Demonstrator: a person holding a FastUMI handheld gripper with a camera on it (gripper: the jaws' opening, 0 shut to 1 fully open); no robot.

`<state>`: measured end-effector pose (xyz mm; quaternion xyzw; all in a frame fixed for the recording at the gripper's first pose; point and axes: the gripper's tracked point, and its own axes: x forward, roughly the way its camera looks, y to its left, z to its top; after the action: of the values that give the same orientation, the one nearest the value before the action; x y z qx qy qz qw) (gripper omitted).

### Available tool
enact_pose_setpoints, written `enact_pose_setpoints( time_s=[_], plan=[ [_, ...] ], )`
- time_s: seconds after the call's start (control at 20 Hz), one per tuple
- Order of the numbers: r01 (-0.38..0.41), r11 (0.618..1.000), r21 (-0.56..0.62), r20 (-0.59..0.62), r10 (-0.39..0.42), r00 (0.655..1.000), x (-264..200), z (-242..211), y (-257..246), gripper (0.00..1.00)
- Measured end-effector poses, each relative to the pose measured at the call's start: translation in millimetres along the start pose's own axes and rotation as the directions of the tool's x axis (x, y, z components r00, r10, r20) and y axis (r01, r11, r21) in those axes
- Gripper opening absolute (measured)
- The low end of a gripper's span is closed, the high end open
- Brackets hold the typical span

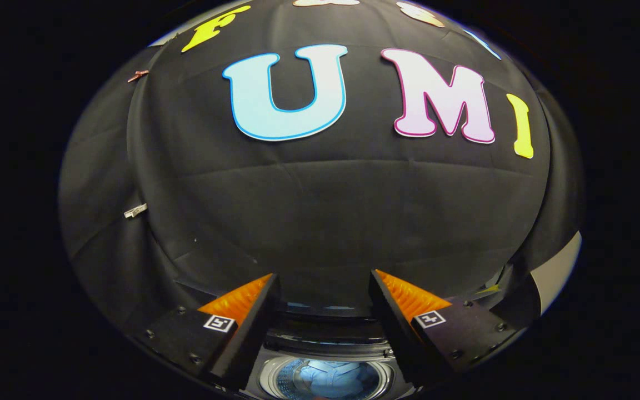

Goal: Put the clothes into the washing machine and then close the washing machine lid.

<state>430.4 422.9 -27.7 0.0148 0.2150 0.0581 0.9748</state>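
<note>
Item, left side of the frame: a small silver metal clip point(135, 210) pinned to the black cloth booth wall point(320, 222). Lower centre: the two-finger gripper point(323, 289), fingers spread wide, holding nothing. Bottom centre, below and between the fingers: the top-loading washing machine with round steel drum opening point(325, 378), lid apparently open. Inside the drum: pale blue cloth garment point(328, 378), judged soft, light and limp; best pinched at a raised fold. Lower right: pale panel point(561, 266).
</note>
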Motion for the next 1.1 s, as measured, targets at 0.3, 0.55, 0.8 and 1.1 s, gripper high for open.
enact_pose_setpoints(
  time_s=[0.3, 0.55, 0.8, 1.1],
  plan=[
    [-0.037, 0.999, -0.029, 0.050, 0.038, 0.998, -44.4, -18.2, 6.0, 1.00],
    [-0.053, 0.998, -0.045, 0.092, 0.057, 0.994, -72.0, -34.7, 9.7, 1.00],
    [-0.059, 0.996, -0.067, 0.158, 0.069, 0.985, -92.7, -47.8, 13.1, 1.00],
    [-0.083, 0.995, -0.051, 0.174, 0.091, 0.980, -109.7, -69.5, 15.0, 1.00]
  ],
)
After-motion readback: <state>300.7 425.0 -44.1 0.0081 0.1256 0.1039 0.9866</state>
